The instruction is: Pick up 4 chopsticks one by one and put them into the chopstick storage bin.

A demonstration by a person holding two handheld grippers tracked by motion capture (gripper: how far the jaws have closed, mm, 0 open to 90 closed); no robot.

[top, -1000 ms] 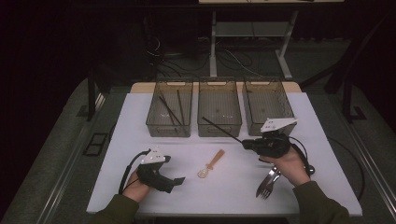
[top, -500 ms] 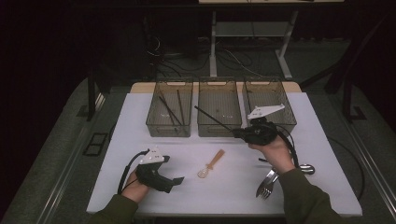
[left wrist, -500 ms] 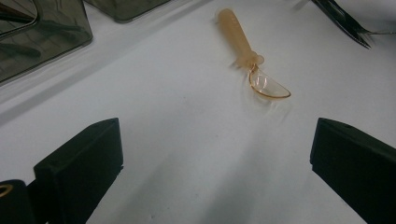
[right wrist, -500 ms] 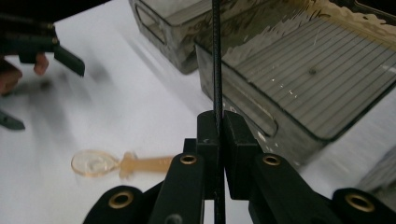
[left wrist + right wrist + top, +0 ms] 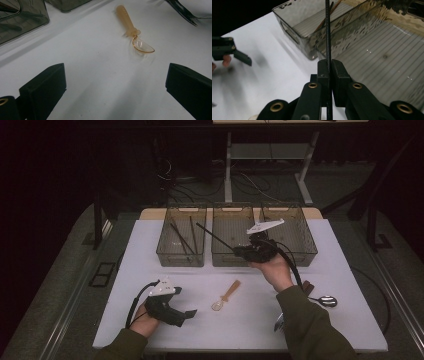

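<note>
My right gripper is shut on a thin black chopstick and hovers over the front of the middle bin. The stick slants up and left toward the left bin, which holds a few dark chopsticks. In the right gripper view the jaws pinch the chopstick, which rises straight ahead. My left gripper rests open on the white table near its front left. An orange plastic spoon lies ahead of its open jaws, untouched.
A third clear bin stands at the right of the row. A metal spoon and a fork lie by the right forearm. The orange spoon sits mid-table. The white table ends near the bins' back.
My right hand has lifted the chopstick and carried it away from the person and to the left, from the table's right side to the middle bin. The left gripper stayed put.
</note>
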